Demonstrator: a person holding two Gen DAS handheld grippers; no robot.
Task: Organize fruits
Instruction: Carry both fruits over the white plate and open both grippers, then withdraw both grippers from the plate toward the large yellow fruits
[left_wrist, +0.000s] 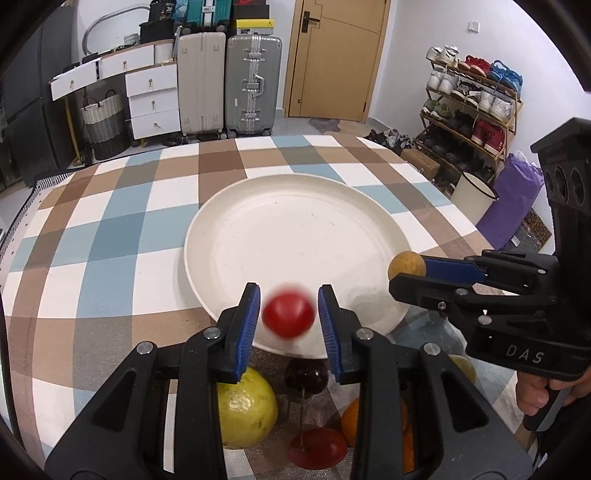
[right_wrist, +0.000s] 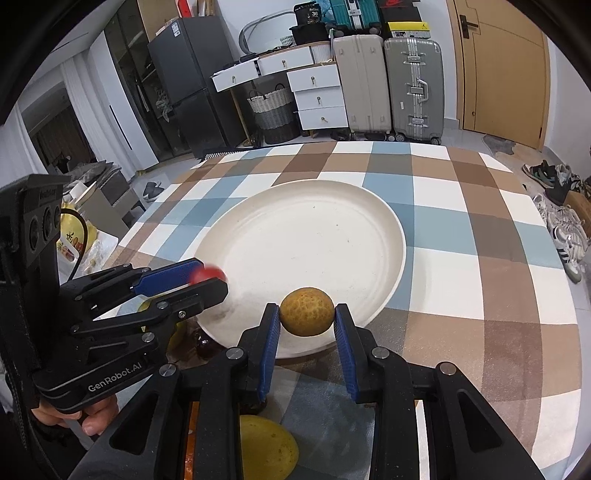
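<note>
A large white plate (left_wrist: 295, 206) lies on the checked tablecloth; it also shows in the right wrist view (right_wrist: 314, 206). My left gripper (left_wrist: 289, 314) is open above the plate's near rim, and a blurred red tomato (left_wrist: 288, 314) sits between its fingers, apart from both pads. My right gripper (right_wrist: 307, 317) is shut on a round brownish-yellow fruit (right_wrist: 306, 312) over the plate's near rim. That fruit (left_wrist: 406, 264) and the right gripper (left_wrist: 410, 275) show at the plate's right edge in the left wrist view. The tomato (right_wrist: 208, 274) and the left gripper (right_wrist: 212, 280) show in the right wrist view.
Below the left gripper lie a yellow-green fruit (left_wrist: 243, 410), a dark cherry (left_wrist: 306, 374), a red fruit (left_wrist: 317, 446) and an orange (left_wrist: 351, 421). A yellow fruit (right_wrist: 266, 446) lies under the right gripper. Suitcases (left_wrist: 229, 81), drawers and a shoe rack (left_wrist: 472, 107) stand beyond the table.
</note>
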